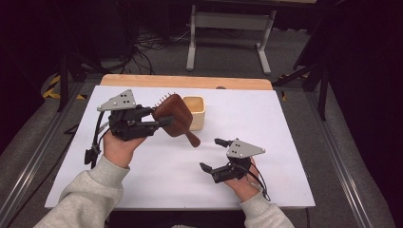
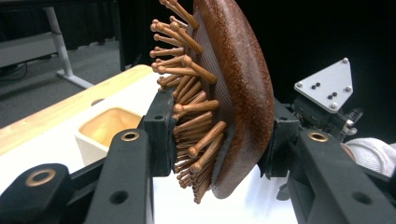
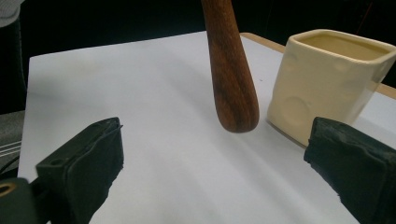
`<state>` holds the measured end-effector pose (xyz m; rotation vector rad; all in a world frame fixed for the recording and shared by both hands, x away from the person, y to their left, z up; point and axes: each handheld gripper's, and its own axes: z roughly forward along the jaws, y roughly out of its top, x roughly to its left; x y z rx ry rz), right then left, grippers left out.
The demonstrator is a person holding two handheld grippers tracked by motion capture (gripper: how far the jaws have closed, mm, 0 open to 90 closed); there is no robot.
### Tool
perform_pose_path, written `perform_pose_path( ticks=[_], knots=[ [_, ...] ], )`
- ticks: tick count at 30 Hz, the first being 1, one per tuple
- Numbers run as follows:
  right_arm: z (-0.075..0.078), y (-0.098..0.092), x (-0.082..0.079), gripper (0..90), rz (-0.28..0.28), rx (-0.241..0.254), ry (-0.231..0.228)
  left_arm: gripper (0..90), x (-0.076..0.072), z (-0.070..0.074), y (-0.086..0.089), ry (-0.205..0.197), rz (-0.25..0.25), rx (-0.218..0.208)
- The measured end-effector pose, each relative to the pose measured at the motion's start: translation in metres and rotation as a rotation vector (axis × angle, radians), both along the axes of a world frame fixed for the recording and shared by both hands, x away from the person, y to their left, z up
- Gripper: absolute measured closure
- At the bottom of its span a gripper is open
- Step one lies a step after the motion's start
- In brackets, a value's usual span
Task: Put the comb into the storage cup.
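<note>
The left gripper [image 1: 164,121] pinches the broad head of the reddish-brown wooden paddle hairbrush [image 1: 175,115], one pad against the rows of ball-tipped wooden bristles [image 2: 189,112] and the other against the smooth domed back. Taking it across the head, not the handle, seems chosen to leave the handle free. The brush is held in the air above the white worktop [image 1: 157,175], tilted so its rounded handle [image 1: 192,138] slants down toward the person's right without resting on the surface, as far as the high view shows.

Just behind the brush head stands the cream square ceramic cup [image 1: 196,112], upright and open at the top, near the far edge of the worktop. It is probably the place meant for the brush, since the handle end hangs close beside it in the right gripper view.

Farther right, the right gripper [image 1: 211,154] lies low over the worktop with its jaws spread wide and nothing between them. It points at the handle tip [image 3: 236,109], so it looks placed to guide or take that end, though that is only a reading.
</note>
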<state>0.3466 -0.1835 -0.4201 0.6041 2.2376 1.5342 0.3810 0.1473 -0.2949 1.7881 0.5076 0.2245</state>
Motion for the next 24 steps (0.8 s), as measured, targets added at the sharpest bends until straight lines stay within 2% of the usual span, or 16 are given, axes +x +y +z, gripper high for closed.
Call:
perform_pose_path(
  ticks=[8, 15, 24],
  knots=[
    [0.001, -0.006, 0.001, 4.5, -0.013, 0.012, -0.001, 56.8, 0.005, 0.012, 0.001, -0.013, 0.016, -0.012],
    [0.001, -0.007, 0.001, 4.5, -0.014, 0.016, 0.003, 56.9, 0.012, 0.027, 0.000, -0.041, 0.044, -0.006],
    [0.001, -0.008, 0.002, 4.5, -0.015, 0.018, 0.005, 56.9, 0.018, 0.038, 0.000, -0.058, 0.069, -0.022]
  ],
)
